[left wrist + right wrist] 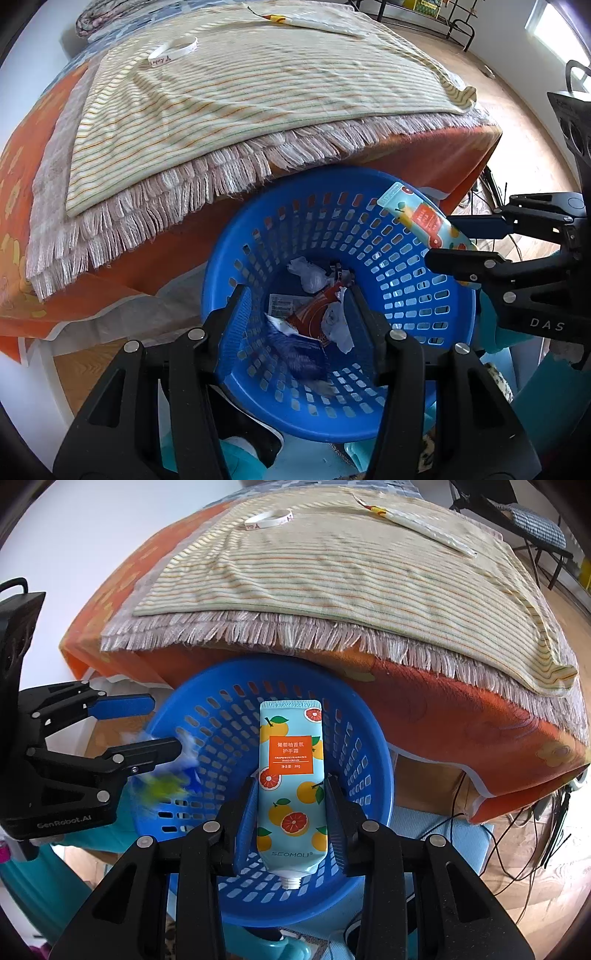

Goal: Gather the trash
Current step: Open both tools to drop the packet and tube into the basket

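Pointing steeply down, right tongs (291,812) clamping hand-cream tube (290,771) over blue basket (373,775), left tongs (295,314) parted, empty.

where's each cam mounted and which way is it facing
Left wrist: sits on the left claw, facing steeply down into the blue basket; its own open fingers show, the right claw at right.
Right wrist: sits on the right claw, facing down at the basket, gripping the hand cream tube; left claw at left.
Shared: basket, tube, striped cloth.
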`<action>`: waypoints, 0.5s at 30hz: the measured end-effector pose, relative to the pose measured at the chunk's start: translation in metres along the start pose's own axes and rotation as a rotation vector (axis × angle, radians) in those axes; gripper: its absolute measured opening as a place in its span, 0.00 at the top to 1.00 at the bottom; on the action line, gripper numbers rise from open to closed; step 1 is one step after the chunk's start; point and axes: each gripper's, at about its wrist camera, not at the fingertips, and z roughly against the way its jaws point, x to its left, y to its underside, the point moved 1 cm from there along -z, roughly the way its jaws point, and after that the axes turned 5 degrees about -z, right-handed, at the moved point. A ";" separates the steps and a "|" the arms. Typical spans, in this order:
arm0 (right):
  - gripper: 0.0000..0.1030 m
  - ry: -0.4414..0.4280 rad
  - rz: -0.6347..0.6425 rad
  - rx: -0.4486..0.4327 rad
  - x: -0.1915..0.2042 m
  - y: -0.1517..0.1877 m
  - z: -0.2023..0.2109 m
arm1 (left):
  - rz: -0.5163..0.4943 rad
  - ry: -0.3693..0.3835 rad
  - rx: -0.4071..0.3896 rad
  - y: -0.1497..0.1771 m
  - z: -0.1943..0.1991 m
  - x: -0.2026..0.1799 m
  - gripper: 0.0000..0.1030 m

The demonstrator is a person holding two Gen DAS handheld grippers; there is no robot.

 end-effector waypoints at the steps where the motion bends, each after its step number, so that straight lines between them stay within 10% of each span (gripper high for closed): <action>1: 0.67 0.001 -0.002 0.005 0.000 0.000 -0.001 | 0.000 -0.001 0.002 0.000 -0.001 -0.001 0.47; 15: 0.54 0.011 -0.037 0.025 -0.007 0.002 -0.003 | 0.007 -0.007 0.005 0.000 -0.002 0.003 0.46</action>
